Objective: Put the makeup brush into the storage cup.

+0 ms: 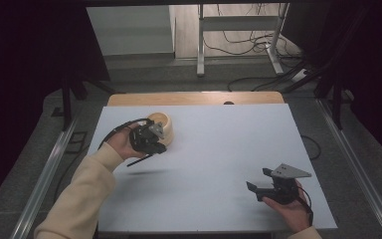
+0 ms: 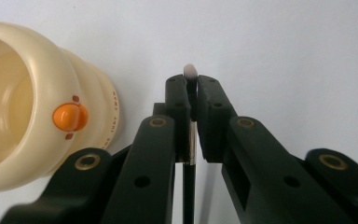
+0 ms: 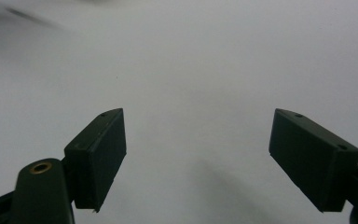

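A cream cup [image 1: 161, 124] with an orange duck beak [image 2: 69, 116] on its side stands at the back left of the white table top [image 1: 219, 149]. Just in front of the cup, my left gripper [image 1: 155, 147] hovers above the table, shut on a thin black stick [image 1: 138, 161]. In the left gripper view the stick [image 2: 189, 186] runs up between the pads of that gripper [image 2: 192, 84], and its pale tip [image 2: 190, 71] pokes out past them. The cup [image 2: 32, 102] is close on their left. My right gripper [image 1: 259, 179] rests open near the front right with nothing between its jaws [image 3: 198, 116].
The white sheet covers a wooden table whose far edge [image 1: 194, 98] shows at the back. Beyond it are a metal frame [image 1: 238, 40] and loose cables [image 1: 248, 45] on the floor. Dark curtains stand on both sides.
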A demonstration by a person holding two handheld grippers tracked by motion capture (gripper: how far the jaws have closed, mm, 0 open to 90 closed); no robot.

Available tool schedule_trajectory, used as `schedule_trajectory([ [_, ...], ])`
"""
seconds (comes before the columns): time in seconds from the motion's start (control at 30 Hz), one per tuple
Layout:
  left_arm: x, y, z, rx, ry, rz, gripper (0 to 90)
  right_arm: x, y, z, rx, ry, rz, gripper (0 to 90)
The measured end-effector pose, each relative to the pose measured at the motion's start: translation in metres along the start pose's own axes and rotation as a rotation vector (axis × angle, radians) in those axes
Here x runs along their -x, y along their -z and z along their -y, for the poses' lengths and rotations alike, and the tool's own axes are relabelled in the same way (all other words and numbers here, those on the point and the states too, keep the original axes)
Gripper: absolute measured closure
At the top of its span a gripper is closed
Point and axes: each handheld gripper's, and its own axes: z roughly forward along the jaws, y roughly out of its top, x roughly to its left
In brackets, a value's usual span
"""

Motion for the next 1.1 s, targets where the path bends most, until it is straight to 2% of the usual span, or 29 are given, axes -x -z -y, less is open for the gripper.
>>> schedule_trajectory([
  [0.2,0.001,0.001,0.0,0.018,0.002,-0.007,84.1,0.001,0.0,0.0,0.001,0.0,0.001,19.0],
  [0.4,0.0,0.007,0.004,0.051,0.02,-0.018,84.1,0.0,0.001,0.0,0.005,0.0,0.002,19.0],
  [0.77,0.001,0.039,0.02,0.213,0.075,-0.083,84.1,0.001,0.001,-0.001,0.009,-0.003,0.003,19.0],
  [1.1,0.004,0.05,0.038,0.313,0.144,-0.099,84.1,0.0,0.001,-0.001,0.01,-0.005,0.005,19.0],
])
